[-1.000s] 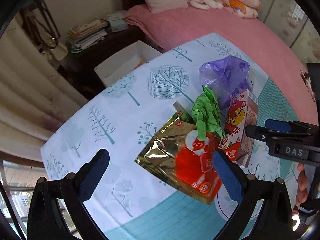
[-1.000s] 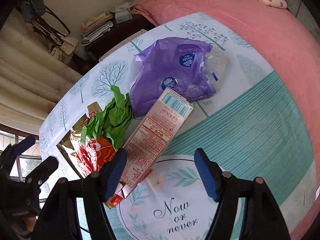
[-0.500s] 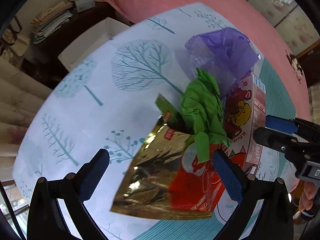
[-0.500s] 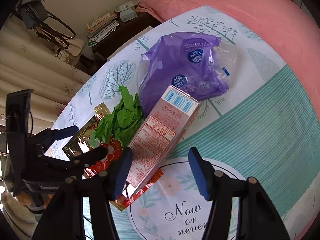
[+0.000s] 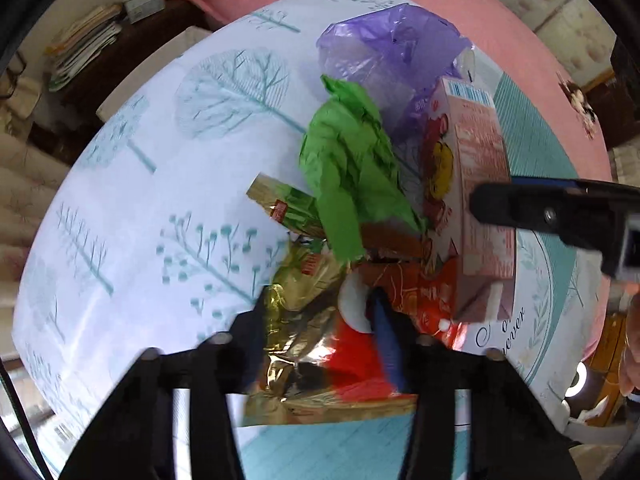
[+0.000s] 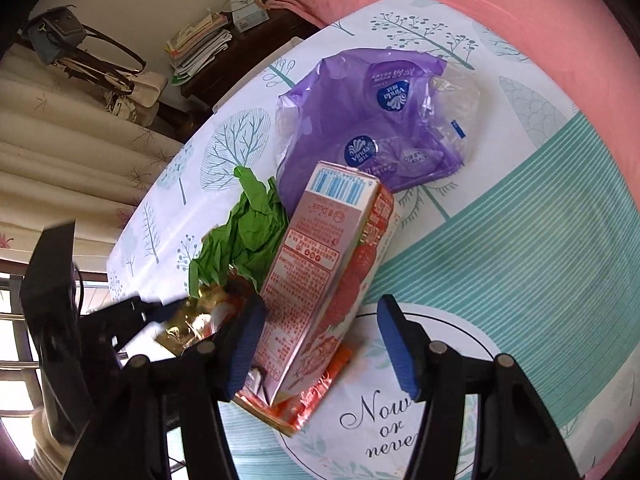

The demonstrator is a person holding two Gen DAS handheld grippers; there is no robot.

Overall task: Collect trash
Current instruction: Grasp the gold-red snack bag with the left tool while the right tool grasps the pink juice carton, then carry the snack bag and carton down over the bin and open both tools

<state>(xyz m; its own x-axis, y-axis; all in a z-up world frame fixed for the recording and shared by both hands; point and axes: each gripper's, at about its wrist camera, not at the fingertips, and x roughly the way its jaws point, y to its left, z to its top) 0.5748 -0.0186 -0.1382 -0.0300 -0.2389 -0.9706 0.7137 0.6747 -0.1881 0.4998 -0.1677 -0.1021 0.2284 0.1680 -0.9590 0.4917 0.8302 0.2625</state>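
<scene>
A heap of trash lies on a tablecloth (image 5: 132, 216) printed with trees, spread over a pink bed (image 6: 520, 12). At the near left of the heap is a crumpled gold and red foil wrapper (image 5: 320, 364). The left gripper (image 5: 320, 320) points steeply down at it, its jaws narrow and closing with the foil bunched between them; the blue pads (image 5: 386, 340) press into the wrapper. On the wrapper's far edge rests a wad of green paper (image 5: 352, 172), and to the right of that lies a pink carton (image 6: 320, 272), tilted, one end on the foil. Beyond both, at the far side, sits a purple plastic bag (image 6: 372, 132). The right gripper (image 6: 324, 344) straddles the carton's near end, its jaws wide and opening; the left pad is at the carton's side, the right pad is clear of it. A stack of papers (image 6: 200, 44) lies on a dark stand at far left.
</scene>
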